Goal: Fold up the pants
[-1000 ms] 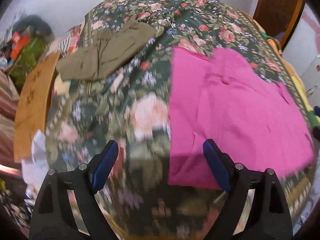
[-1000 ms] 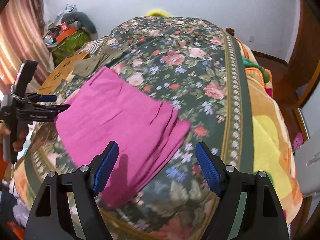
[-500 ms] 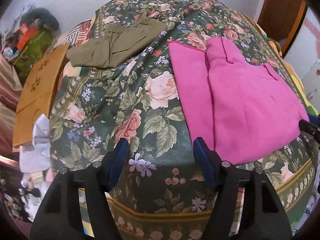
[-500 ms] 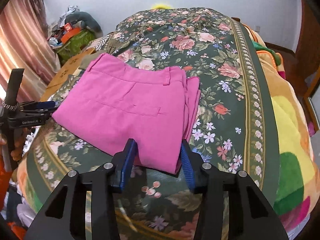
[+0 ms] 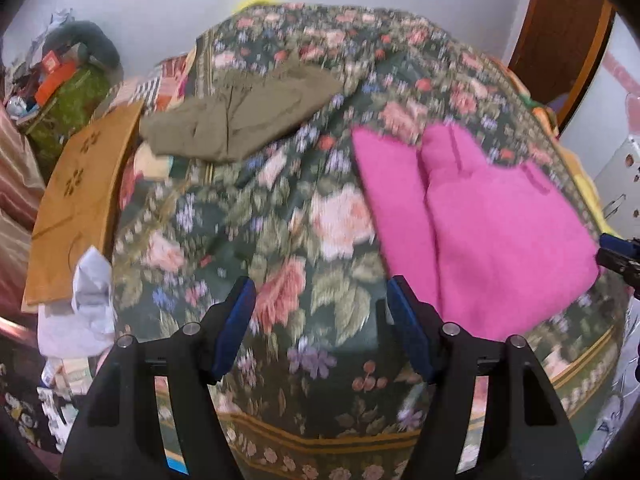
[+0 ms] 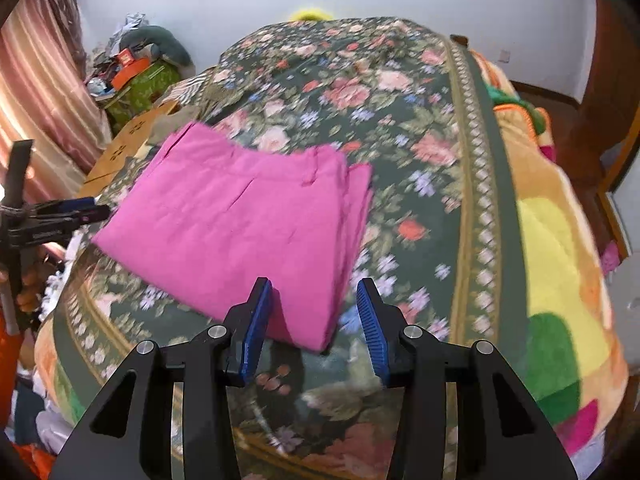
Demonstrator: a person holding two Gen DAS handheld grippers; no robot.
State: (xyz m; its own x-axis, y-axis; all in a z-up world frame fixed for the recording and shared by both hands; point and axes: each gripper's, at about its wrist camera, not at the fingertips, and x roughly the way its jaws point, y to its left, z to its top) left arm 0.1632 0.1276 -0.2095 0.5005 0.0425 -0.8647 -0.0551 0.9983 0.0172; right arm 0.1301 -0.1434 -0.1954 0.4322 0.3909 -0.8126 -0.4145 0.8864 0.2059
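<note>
At far left a brown cardboard sheet (image 5: pixel 80 208) leans beside the bed, with olive pants (image 5: pixel 240 120) lying past it on the floral bedspread (image 5: pixel 280 220). The left gripper (image 5: pixel 320 312) hovers over bare bedspread, jaws apart and empty. The folded pink pants (image 6: pixel 240 224) lie flat rightward; the right gripper (image 6: pixel 316 320), jaws apart, sits at their near corner, gripping nothing

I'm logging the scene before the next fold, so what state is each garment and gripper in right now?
pink pants: folded into a flat stack on the floral bedspread, held by neither gripper.
olive garment: folded, lying apart near the bed's far left side.
left gripper: open, empty, above bare bedspread.
right gripper: open, empty, at the pants' near corner.
</note>
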